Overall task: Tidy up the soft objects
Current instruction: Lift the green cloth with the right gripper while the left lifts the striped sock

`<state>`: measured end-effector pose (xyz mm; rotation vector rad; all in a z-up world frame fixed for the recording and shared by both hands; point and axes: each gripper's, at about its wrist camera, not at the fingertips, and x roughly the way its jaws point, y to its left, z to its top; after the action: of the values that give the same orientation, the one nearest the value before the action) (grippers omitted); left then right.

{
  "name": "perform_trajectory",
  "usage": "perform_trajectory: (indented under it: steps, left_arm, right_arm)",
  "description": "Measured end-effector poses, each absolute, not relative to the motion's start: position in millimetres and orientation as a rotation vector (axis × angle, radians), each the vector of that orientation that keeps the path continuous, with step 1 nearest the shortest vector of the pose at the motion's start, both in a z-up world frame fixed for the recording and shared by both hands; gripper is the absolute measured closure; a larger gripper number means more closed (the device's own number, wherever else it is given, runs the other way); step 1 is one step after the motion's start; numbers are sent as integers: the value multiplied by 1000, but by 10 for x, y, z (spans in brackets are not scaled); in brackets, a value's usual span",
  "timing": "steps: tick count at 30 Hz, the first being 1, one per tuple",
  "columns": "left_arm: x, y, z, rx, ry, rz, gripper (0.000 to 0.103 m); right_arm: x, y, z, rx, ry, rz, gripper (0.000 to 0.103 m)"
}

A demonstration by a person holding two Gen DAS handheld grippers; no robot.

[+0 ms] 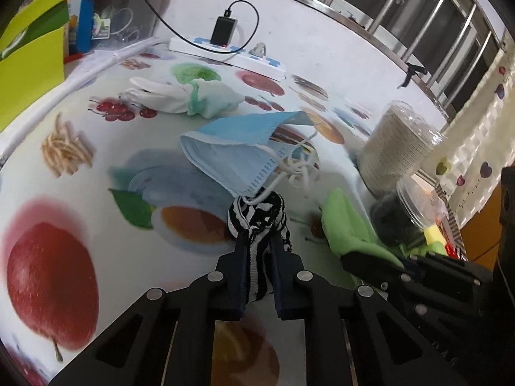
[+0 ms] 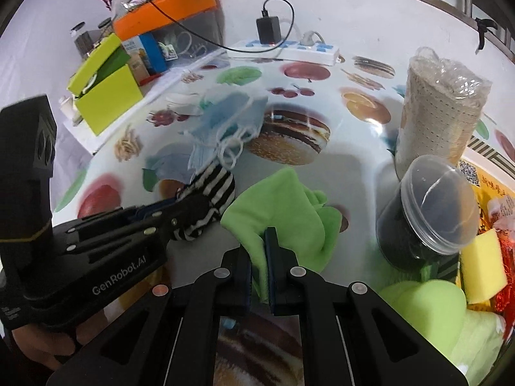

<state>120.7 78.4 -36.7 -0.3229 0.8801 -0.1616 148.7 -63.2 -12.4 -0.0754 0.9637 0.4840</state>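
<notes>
My left gripper [image 1: 256, 241] is shut on a black-and-white striped sock [image 1: 257, 215], held just above the table; it also shows in the right wrist view [image 2: 209, 189]. A blue face mask [image 1: 231, 151] hangs from the sock by its white ear loop [image 1: 299, 167] and is lifted with it. My right gripper [image 2: 259, 241] is shut on a green cloth [image 2: 280, 206], which shows at the right of the left wrist view [image 1: 344, 222]. A white and pale green glove bundle [image 1: 190, 95] lies farther back on the fruit-print tablecloth [image 1: 80, 177].
A wrapped stack of paper cups [image 2: 441, 109] and a dark lidded jar [image 2: 425, 209] stand at the right. A yellow sponge [image 2: 482, 263] and green plush [image 2: 428, 308] lie beside them. A power strip with charger [image 1: 225, 48] is at the back, boxes [image 2: 106, 93] at the left.
</notes>
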Motion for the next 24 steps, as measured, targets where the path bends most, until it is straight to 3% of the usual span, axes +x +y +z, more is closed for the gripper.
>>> perform_trajectory:
  steps: [24]
  left_arm:
    - [574,518,211,-233,766,-208,91]
  right_arm:
    - [921,-1090,486,28,758,568,96]
